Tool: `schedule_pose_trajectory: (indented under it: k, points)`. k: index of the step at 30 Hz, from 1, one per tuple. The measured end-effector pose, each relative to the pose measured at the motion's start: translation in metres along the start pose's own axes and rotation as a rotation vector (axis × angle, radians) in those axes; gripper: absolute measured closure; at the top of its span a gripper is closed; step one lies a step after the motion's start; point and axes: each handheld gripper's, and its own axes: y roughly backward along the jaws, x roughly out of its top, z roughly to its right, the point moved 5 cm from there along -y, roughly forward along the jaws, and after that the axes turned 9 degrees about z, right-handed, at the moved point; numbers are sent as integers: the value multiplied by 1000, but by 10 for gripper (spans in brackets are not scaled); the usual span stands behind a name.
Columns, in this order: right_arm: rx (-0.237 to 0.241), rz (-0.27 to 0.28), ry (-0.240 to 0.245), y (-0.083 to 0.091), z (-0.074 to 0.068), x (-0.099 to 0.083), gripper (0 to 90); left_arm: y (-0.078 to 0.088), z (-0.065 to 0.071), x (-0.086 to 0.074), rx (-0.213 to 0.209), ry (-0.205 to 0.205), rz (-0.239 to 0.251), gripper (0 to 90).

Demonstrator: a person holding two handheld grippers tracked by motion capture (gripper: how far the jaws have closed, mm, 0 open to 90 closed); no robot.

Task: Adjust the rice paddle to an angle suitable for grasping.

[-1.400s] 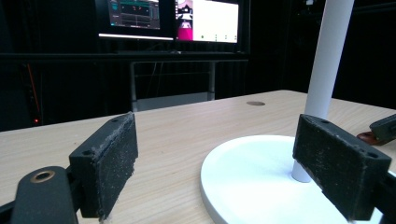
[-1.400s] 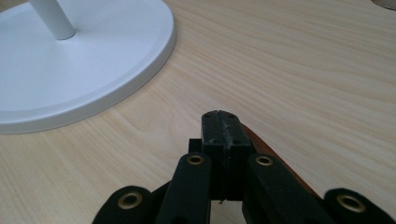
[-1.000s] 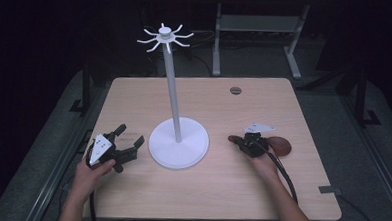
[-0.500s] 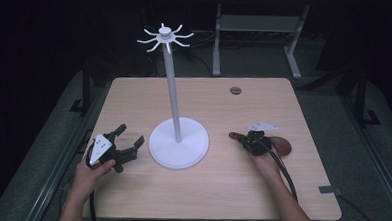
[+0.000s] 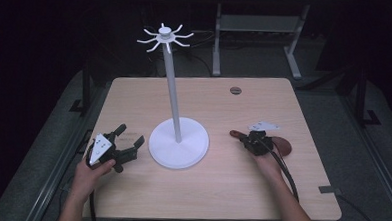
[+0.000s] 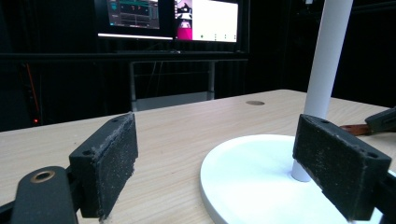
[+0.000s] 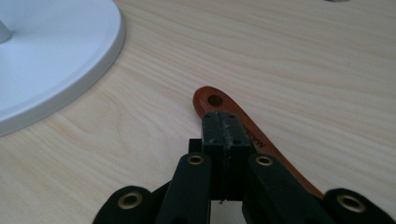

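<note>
Right gripper view shows our right gripper (image 7: 224,140) with jaws pressed together over the reddish wooden spoon (image 7: 219,103), whether clamping it we cannot tell. Our left gripper (image 5: 127,143) gapes wide, empty, just beside the white stand (image 5: 178,149) on the table (image 5: 220,191).

1. A pale wood-grain counter (image 5: 215,191) with rounded corners is seen from above, a small round dark cap (image 5: 235,90) set into it near the far edge.
2. A white stand (image 5: 178,149), a round base with a tall pole, is placed near the middle.
3. A reddish-brown wooden spoon (image 5: 277,144) is laid flat toward the right side, well apart from the base.
</note>
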Motion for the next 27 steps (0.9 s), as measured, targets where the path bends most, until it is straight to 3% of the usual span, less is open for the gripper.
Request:
schedule_pose_trajectory:
  k: [5,9,18,19,20,27]
  points:
    - [42,-5,-5,13,5,12,898,0,0,0,-2,-3,-3,134]
    - [39,-3,-14,23,16,17,890,0,0,0,-3,-4,-4,134]
    - [-63,3,-26,53,70,17,898,0,0,0,-2,-1,-3,134]
    - [-63,3,-26,53,70,17,898,0,0,0,-2,-1,-3,134]
    - [-96,0,-33,57,83,14,898,0,0,0,-2,-2,-2,134]
    - [-161,-20,-90,63,116,-2,898,0,0,0,-2,-2,-1,134]
